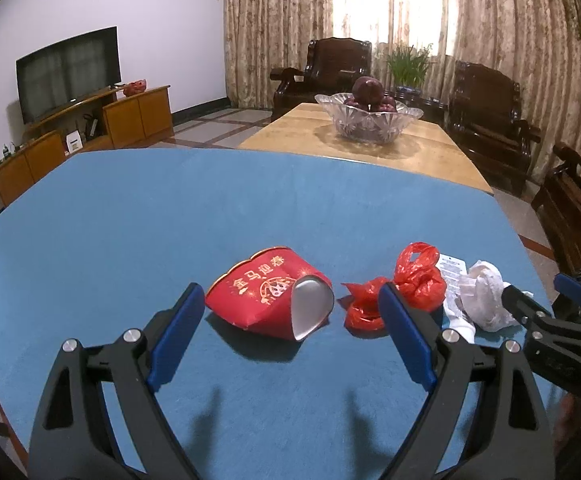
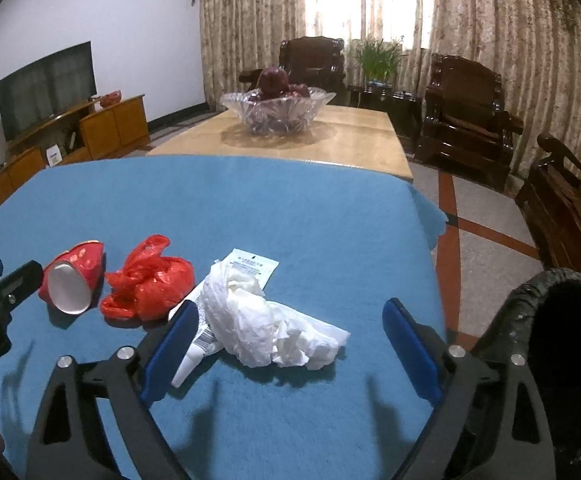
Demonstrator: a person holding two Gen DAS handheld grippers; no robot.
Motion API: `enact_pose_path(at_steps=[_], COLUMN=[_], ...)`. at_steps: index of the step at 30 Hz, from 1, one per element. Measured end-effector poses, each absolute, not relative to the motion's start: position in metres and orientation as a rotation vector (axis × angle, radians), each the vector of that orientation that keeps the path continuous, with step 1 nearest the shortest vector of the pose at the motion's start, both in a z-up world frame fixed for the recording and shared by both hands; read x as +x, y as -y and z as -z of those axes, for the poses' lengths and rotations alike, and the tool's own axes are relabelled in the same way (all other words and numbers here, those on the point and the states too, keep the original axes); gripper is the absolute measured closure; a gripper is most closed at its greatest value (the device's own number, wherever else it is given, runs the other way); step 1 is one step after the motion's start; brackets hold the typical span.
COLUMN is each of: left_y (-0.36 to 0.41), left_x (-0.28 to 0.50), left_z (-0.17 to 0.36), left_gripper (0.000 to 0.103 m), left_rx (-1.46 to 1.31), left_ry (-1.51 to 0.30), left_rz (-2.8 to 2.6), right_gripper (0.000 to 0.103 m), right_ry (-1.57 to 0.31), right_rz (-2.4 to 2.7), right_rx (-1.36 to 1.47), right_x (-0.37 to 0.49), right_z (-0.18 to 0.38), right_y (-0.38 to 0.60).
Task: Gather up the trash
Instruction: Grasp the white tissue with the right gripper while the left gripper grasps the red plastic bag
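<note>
Four pieces of trash lie in a loose row on the blue-covered worktop (image 1: 130, 208). At the left end a crushed red paper cup (image 1: 270, 296) with gold lettering lies on its side, its white inside turned toward the cameras. Just beside it on the right sits a crumpled red plastic bag (image 1: 414, 284), and beyond that a flat white printed packet (image 2: 250, 264) lies under a wad of white tissue (image 2: 266, 328); a small white tube (image 2: 192, 360) pokes out from beneath the tissue toward the near edge. The left tongs (image 1: 290, 336) are spread wide and hang just short of the cup, which sits between the lines of the two blue pads without touching either; the right-hand pad overlaps the bag in the left wrist view. The right tongs (image 2: 288, 348) are likewise spread wide and empty, with the tissue wad lying between and slightly ahead of the pads, the left pad close against the tube. A bin lined with a black bag (image 2: 562, 320) stands off the worktop's right edge, near the right tongs. Farther back, a glass bowl of dark red fruit (image 1: 366, 120) rests on a bare wooden table (image 1: 430, 152).
</note>
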State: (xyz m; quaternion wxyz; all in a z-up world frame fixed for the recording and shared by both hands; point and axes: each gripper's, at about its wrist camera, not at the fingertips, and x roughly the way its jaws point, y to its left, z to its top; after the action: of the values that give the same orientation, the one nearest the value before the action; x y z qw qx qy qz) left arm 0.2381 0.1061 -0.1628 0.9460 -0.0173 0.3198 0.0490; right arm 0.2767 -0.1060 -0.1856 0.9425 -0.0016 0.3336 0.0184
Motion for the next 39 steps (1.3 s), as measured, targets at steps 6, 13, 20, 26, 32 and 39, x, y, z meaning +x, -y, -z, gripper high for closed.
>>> enact_pose_path(at_steps=[6, 13, 20, 26, 32, 39], left_y=[-0.098, -0.084, -0.064, -0.047, -0.031, -0.022], left_x=[0.243, 0.248, 0.252, 0.262, 0.279, 0.299], left_z=[0.166, 0.168, 0.169, 0.169, 0.176, 0.187], left_gripper=[0.017, 0.017, 0.017, 0.022, 0.028, 0.030], left_rx=[-0.033, -0.037, -0.034, -0.040, -0.046, -0.026], left_ry=[-0.654, -0.657, -0.657, -0.655, -0.677, -0.704], left_rz=[-0.084, -0.066, -0.034, 0.002, 0.027, 0.026], right_gripper=[0.031, 0.073, 0.077, 0.077, 0.077, 0.078], right_ry=[-0.744, -0.781, -0.738, -0.720, -0.723, -0.724], right_rz=[-0.083, -0.160, -0.125, -0.098, -0.085, -0.087], right_rx=[-0.012, 0.002, 0.023, 0.033, 0.037, 0.042], right_x=[0.285, 0.286, 0.281, 0.288, 0.296, 0.299], right_z=[0.199, 0.203, 0.194, 0.186, 0.189, 0.192], right_y=[0.101, 0.100, 0.114, 0.126, 0.133, 0.132])
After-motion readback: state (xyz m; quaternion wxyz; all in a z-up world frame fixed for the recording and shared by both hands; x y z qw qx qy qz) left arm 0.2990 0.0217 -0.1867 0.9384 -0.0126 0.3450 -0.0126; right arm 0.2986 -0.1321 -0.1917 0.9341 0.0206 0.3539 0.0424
